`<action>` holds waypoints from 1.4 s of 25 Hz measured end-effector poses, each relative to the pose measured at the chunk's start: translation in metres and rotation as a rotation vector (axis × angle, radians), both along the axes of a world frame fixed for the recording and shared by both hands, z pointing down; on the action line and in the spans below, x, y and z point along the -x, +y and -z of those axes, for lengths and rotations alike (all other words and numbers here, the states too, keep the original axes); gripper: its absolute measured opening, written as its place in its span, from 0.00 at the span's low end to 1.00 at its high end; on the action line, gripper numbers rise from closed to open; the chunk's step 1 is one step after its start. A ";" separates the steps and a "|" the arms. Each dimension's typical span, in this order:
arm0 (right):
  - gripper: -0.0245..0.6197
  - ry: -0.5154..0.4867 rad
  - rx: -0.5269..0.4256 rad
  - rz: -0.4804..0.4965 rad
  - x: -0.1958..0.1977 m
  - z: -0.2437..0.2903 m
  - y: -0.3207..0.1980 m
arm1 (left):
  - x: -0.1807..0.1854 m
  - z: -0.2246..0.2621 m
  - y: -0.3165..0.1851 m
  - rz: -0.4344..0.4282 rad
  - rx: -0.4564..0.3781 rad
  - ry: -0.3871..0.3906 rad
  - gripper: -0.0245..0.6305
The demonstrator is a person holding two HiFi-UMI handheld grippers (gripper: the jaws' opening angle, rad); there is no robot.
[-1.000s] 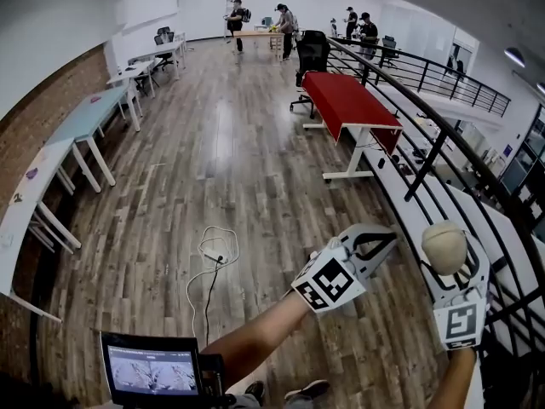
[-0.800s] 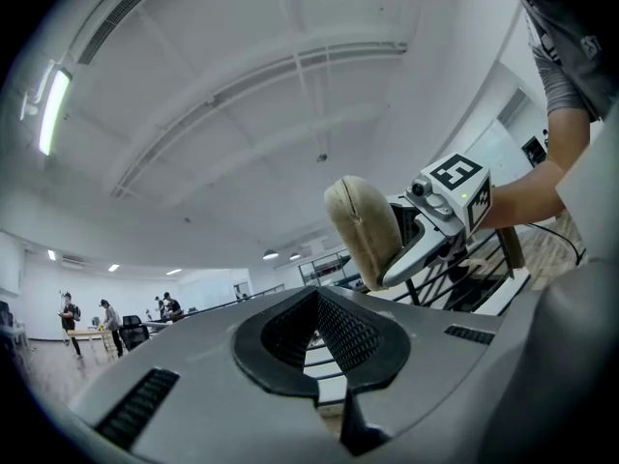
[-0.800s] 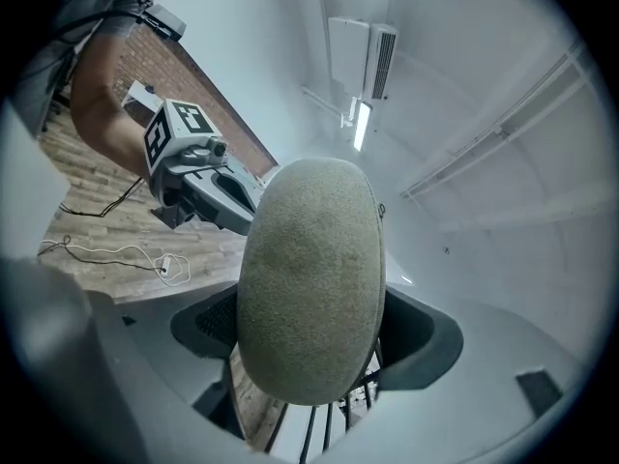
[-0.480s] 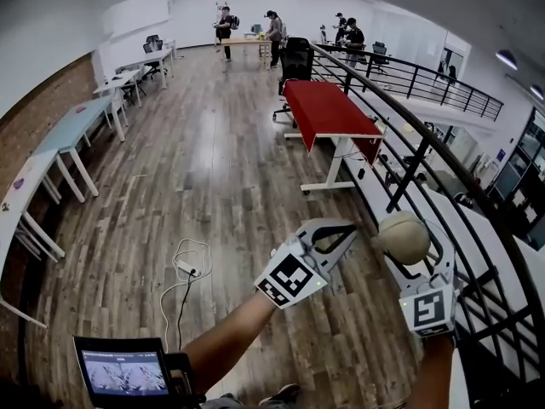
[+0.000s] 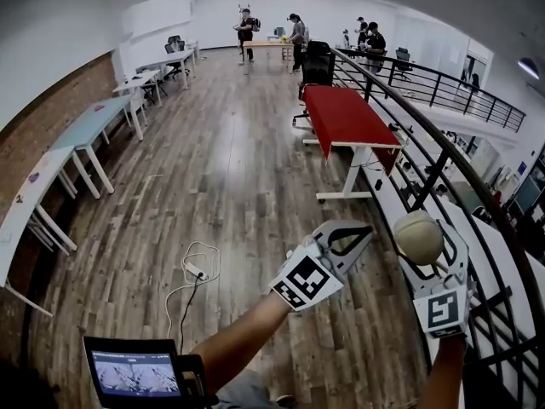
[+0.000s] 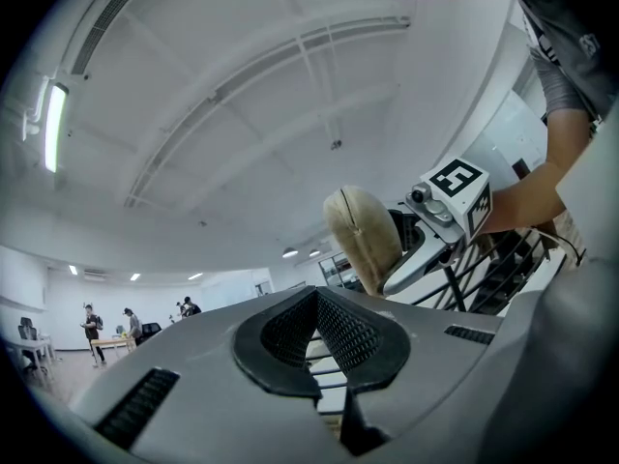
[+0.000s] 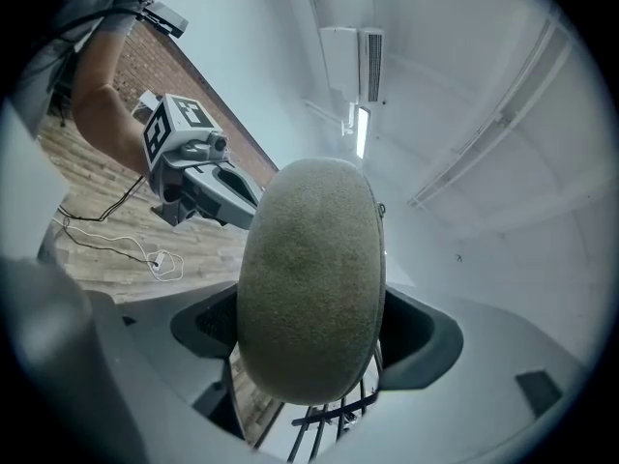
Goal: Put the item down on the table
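Note:
A beige rounded item (image 5: 418, 237) with a seam down one side is held up in the air, with my right gripper (image 5: 434, 258) shut on it. In the right gripper view the beige item (image 7: 309, 278) fills the space between the jaws of my right gripper (image 7: 309, 365). My left gripper (image 5: 364, 231) hovers just left of it with its jaws together and nothing in them. The left gripper view looks upward past the left gripper (image 6: 327, 399) to the beige item (image 6: 363, 235). A red table (image 5: 345, 113) stands well ahead on the wooden floor.
A black railing (image 5: 426, 156) runs along the right side. A white cable (image 5: 197, 271) lies on the floor at lower left, and a tablet (image 5: 136, 371) sits at the bottom. A black chair (image 5: 318, 62) stands behind the red table. Light tables (image 5: 85, 126) line the left wall. People (image 5: 296, 31) stand far back.
The head view has swung slightly, so the red table sits a little further right. Both grippers keep their spacing, and the right one still holds the beige item.

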State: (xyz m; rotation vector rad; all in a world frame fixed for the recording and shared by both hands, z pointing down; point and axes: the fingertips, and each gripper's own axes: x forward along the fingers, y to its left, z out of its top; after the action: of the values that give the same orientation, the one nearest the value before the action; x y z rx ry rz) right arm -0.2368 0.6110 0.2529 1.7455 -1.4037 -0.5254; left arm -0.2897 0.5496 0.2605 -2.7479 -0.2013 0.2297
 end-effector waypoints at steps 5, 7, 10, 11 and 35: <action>0.62 -0.004 0.018 -0.008 -0.040 -0.008 -0.056 | -0.042 -0.002 -0.058 0.016 0.017 0.007 0.04; 0.62 -0.019 -0.005 -0.025 -0.054 -0.003 -0.081 | -0.059 -0.004 -0.082 0.016 0.018 0.010 0.04; 0.62 -0.039 -0.041 -0.066 -0.077 0.000 -0.112 | -0.084 -0.004 -0.116 -0.007 0.016 0.017 0.04; 0.62 -0.032 -0.038 -0.074 -0.087 0.001 -0.126 | -0.093 -0.002 -0.130 -0.013 0.017 0.022 0.04; 0.62 -0.009 0.021 -0.034 -0.275 -0.012 -0.351 | -0.279 -0.006 -0.361 0.031 0.055 0.032 0.04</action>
State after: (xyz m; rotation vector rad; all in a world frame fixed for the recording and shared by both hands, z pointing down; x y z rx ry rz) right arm 0.0385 0.2603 0.2651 1.7539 -1.3789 -0.4828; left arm -0.0104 0.1884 0.2667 -2.7976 -0.1463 0.2753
